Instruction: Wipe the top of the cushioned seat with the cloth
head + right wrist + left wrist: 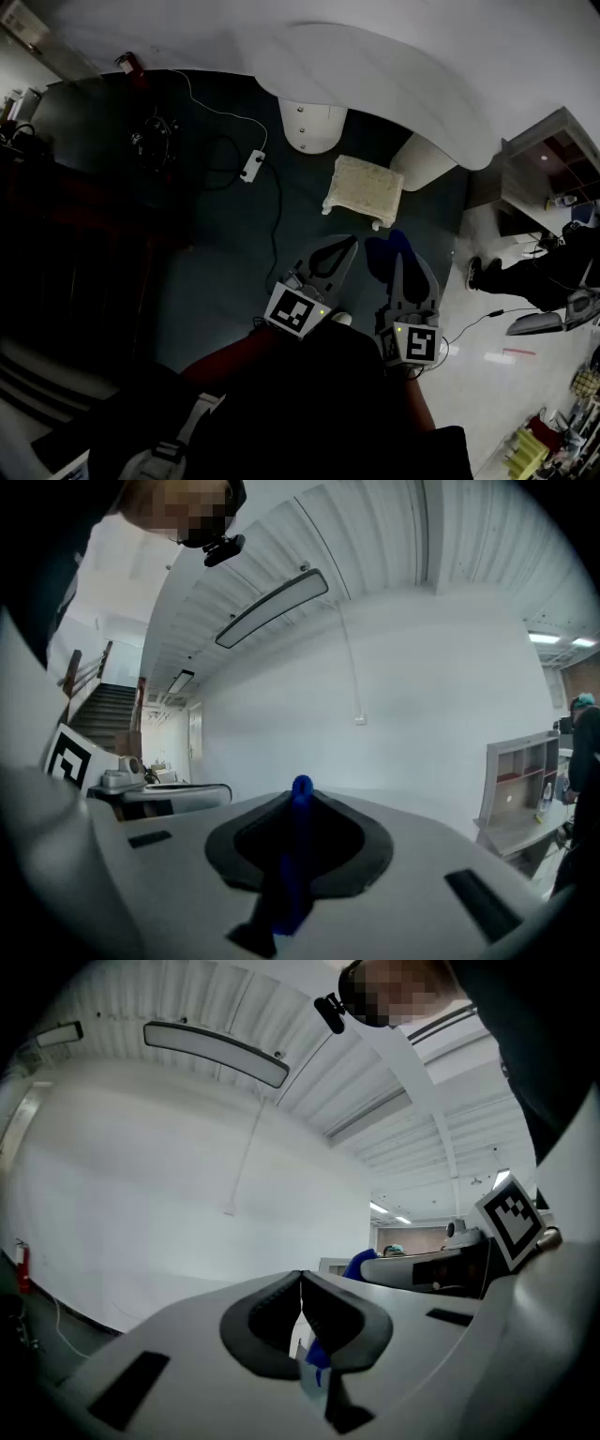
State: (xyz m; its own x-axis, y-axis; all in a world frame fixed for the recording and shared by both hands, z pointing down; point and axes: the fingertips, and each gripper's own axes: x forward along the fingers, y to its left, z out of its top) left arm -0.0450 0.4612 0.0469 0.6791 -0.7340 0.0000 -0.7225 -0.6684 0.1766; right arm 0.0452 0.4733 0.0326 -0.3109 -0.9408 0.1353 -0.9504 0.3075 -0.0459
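The cushioned seat (363,188) is a small cream stool on the dark floor, just ahead of both grippers. My right gripper (397,255) (301,789) is shut on the blue cloth (382,253) (292,855), which hangs between its jaws. To its left, my left gripper (350,241) (300,1276) has its tips shut together, with a small blue-and-white scrap low in the gap. Both are held above the floor, short of the seat. From the left gripper view the cloth (360,1264) shows on the right gripper (441,1265).
A white curved counter (375,66) on round pedestals (312,125) stands behind the seat. A white power strip (251,166) with cables lies on the floor at left. A person's legs and shoes (487,272) and a shelf unit (539,169) are at right.
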